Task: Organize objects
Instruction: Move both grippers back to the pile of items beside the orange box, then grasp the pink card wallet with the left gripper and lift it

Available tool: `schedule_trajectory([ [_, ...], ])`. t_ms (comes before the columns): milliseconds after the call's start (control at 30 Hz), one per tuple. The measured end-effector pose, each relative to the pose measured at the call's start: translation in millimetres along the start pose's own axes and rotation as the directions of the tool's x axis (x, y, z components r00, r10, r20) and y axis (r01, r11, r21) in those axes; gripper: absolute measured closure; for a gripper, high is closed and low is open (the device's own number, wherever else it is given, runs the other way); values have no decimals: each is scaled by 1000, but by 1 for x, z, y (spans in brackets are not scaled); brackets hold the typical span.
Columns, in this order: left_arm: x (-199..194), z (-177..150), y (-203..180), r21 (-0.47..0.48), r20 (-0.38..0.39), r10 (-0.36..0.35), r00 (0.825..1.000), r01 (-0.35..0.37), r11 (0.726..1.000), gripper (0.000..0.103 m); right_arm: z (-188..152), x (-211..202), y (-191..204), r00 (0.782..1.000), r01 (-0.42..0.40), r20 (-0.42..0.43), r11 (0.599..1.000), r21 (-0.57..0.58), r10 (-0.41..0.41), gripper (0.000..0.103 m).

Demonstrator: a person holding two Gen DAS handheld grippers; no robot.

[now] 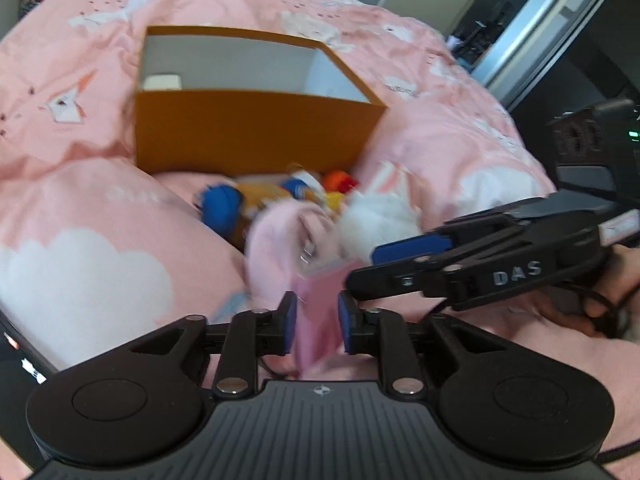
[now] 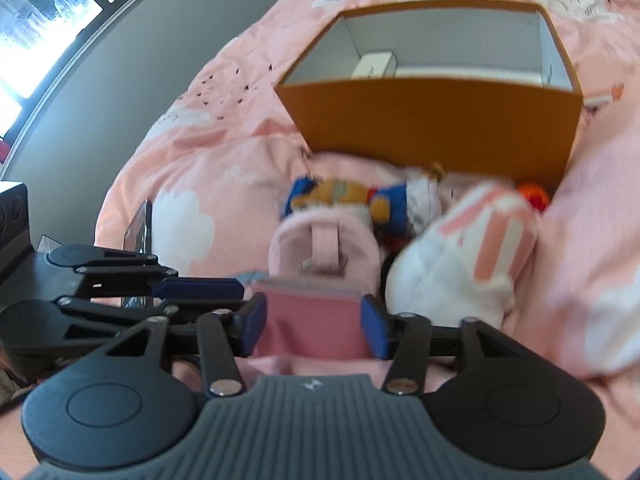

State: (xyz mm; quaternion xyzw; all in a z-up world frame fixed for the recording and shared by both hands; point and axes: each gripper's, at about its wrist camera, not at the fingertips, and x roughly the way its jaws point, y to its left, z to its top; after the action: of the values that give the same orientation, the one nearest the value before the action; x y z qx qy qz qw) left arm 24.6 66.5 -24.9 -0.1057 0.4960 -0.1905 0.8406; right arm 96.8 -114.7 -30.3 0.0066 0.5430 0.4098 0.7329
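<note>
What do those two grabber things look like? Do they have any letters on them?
Both are black plastic with round discs on each side, a ribbed grey middle plate and silver screws. The left gripper and right gripper each have two fingers tipped with blue pads. In the left wrist view, the right one's side shows the silver letters DAS, and a black cable loops by the hand.

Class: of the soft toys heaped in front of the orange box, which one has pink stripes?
The white plush at the right of the heap. It alone carries pink stripes; the toy behind is blue and orange, and the pale pink one beside it is plain.
</note>
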Motion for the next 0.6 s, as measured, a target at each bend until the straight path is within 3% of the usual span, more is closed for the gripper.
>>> schedule_trajectory([
  [167,13,-12,-2,-4,5,40,999,-40,999,69,-15,18,-8,999,43,-32,999,21,-43,47],
  [300,23,-18,-5,16,16,55,998,-55,998,66,-22,26,-16,997,67,-34,997,33,-66,62],
  [533,38,-17,-12,65,15,100,995,-101,993,61,-22,34,-28,1000,21,-18,998,61,-20,73],
  [600,40,-17,-15,77,20,115,993,-116,990,64,-22,34,-29,1000,18,-19,997,70,-17,73],
])
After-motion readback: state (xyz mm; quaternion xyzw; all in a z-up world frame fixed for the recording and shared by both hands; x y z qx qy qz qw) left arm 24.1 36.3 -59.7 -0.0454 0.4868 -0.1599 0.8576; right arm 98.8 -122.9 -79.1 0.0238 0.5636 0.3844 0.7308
